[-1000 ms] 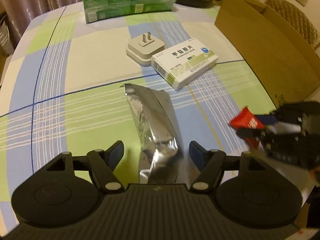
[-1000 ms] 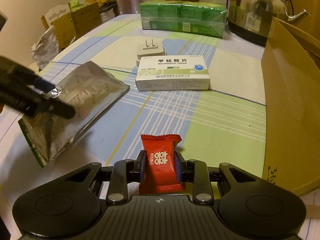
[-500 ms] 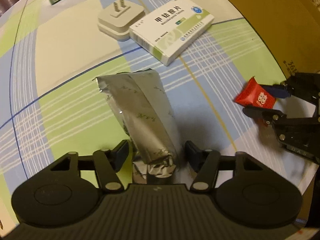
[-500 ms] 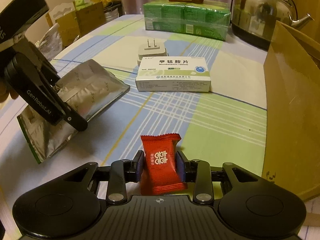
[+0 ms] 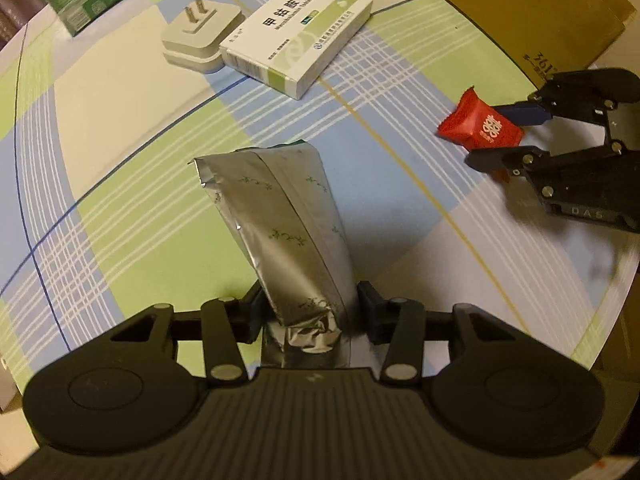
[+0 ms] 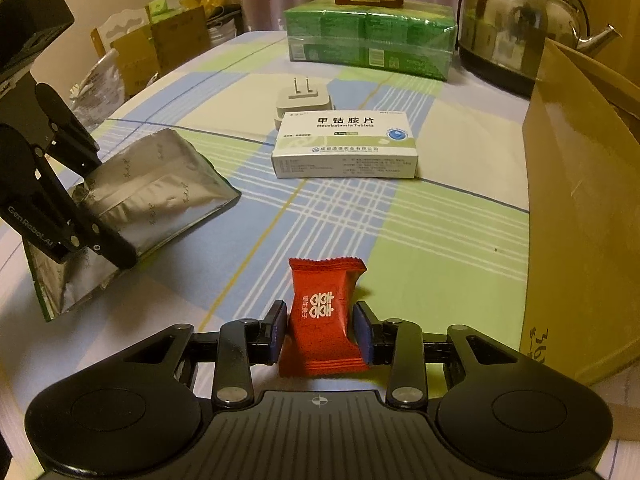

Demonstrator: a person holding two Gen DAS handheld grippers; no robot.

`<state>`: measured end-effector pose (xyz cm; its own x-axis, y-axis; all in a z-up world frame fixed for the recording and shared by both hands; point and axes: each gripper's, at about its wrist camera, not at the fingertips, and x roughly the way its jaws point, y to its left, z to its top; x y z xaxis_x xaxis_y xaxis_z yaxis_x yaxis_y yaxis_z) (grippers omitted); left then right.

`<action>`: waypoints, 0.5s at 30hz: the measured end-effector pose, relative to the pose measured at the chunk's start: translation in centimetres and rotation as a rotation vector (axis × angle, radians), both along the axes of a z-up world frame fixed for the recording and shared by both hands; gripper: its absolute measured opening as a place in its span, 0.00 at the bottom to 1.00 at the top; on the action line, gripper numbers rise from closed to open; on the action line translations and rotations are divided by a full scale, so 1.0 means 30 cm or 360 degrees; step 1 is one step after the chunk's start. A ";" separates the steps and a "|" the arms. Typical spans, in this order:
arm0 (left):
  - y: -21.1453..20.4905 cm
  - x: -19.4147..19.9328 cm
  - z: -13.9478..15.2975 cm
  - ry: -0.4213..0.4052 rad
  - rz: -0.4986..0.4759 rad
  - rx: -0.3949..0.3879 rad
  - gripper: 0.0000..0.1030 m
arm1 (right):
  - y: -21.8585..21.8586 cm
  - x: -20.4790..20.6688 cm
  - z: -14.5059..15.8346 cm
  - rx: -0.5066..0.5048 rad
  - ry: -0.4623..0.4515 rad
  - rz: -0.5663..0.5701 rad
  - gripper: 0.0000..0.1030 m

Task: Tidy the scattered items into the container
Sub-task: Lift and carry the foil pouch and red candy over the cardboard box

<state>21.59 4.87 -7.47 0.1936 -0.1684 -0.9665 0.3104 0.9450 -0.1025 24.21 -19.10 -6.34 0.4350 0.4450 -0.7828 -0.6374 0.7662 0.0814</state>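
The left claw [image 5: 308, 316] has just been closing, with the near end of the silver foil pouch [image 5: 280, 232] between its jaws; the left pad appears to meet the foil, while a slight gap seems to remain on the right, so a firm clench cannot be confirmed. The right claw [image 6: 320, 330] is clenched on the red candy [image 6: 322, 312], which is held upright between the blue pads [image 6: 276, 332].

The step in hand is judged to be the securing of the pouch. It is best done by squeezing across the crumpled near end until the foil is pinched flat, since smooth foil is likely to slip, and by lifting only once the grip is sure.

The pouch is seen lying on the checked desk [image 5: 120, 128], its long axis running straight away from the left claw, with the far flat edge pointing toward the medicine box [image 5: 300, 28] and the white plug adapter [image 5: 200, 36]. The cardboard box [image 6: 580, 200], taken to be the container, stands to the right, well apart from the pouch.
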 end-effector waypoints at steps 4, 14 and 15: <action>0.009 0.016 -0.016 0.0025 0.0044 -0.0027 0.47 | 0.004 0.009 0.000 -0.0004 0.0007 -0.0017 0.33; 0.018 0.016 -0.004 0.0035 0.0066 -0.0045 0.38 | 0.006 0.006 -0.004 -0.0020 -0.0012 -0.0042 0.33; 0.019 0.006 0.000 0.0038 0.0062 -0.0051 0.38 | 0.004 0.004 -0.003 -0.0019 -0.0012 -0.0039 0.29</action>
<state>21.77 5.44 -7.48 0.1775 -0.1921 -0.9652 0.2704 0.9525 -0.1399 24.33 -18.97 -6.44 0.4515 0.4251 -0.7845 -0.6191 0.7824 0.0676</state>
